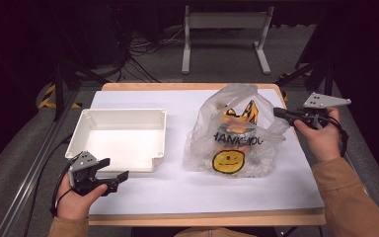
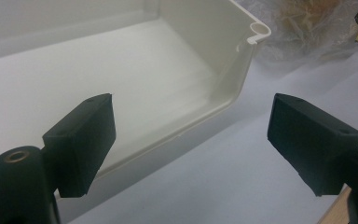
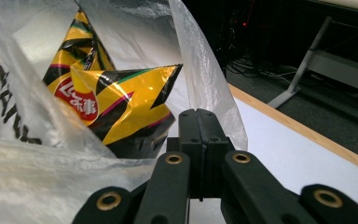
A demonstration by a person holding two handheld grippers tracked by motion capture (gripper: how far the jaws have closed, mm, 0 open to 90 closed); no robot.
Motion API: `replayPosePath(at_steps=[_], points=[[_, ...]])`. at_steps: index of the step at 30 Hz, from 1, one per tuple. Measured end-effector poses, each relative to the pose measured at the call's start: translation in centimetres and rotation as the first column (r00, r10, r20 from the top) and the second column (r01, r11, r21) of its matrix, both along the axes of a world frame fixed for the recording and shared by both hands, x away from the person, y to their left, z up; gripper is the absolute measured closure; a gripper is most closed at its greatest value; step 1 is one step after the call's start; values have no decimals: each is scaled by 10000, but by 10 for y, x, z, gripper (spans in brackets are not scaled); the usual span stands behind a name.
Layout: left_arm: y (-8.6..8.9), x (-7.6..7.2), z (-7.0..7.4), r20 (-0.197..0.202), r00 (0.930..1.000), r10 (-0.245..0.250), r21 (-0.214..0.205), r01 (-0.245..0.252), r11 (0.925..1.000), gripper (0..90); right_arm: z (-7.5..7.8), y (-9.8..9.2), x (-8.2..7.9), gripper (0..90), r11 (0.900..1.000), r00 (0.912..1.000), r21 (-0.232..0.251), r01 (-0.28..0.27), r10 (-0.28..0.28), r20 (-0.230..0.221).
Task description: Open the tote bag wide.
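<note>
My right gripper (image 3: 200,116) has its jaws pressed together at the bag's (image 1: 234,133) three o'clock edge; whether film is pinched, I can't tell. My left gripper (image 1: 109,173) waits wide by the bin (image 1: 123,112), probably for unpacking.

Clear smiley plastic bag (image 1: 234,133), upright, holding snacks

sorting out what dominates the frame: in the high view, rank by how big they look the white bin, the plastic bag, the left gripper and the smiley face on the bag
1. white bin
2. plastic bag, fairly close to the bin
3. left gripper
4. smiley face, close to the gripper; being nearer the camera may enlarge the gripper.
</note>
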State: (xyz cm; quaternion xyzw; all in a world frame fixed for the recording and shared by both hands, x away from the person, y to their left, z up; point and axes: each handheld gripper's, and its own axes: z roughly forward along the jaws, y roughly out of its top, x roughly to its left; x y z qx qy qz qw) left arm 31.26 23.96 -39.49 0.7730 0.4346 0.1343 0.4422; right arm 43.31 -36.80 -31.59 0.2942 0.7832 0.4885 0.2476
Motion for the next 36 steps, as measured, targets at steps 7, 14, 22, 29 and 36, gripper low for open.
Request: replayPosePath(at_steps=[7,14,22,29,36], points=[[0,0,-1,1,10000,-44,53,44,10000,159,-7,11,16,900,9997,9998,-213,156,-159,-151],[-1,0,-1,-8,10000,-64,40,64,10000,159,-24,10,21,732,9996,9988,67,256,-253,-414],[-4,0,-2,-75,9999,-99,87,100,9999,158,-40,2,18,451,9990,9969,432,-78,112,-773],[-5,0,-2,-89,9999,-105,51,105,9999,158,-48,5,19,241,9904,9846,373,-1328,1362,-1099],[-22,0,6,260,9981,-567,-130,571,9983,161,-60,2,17,222,9884,9800,248,-1501,1521,-1287]])
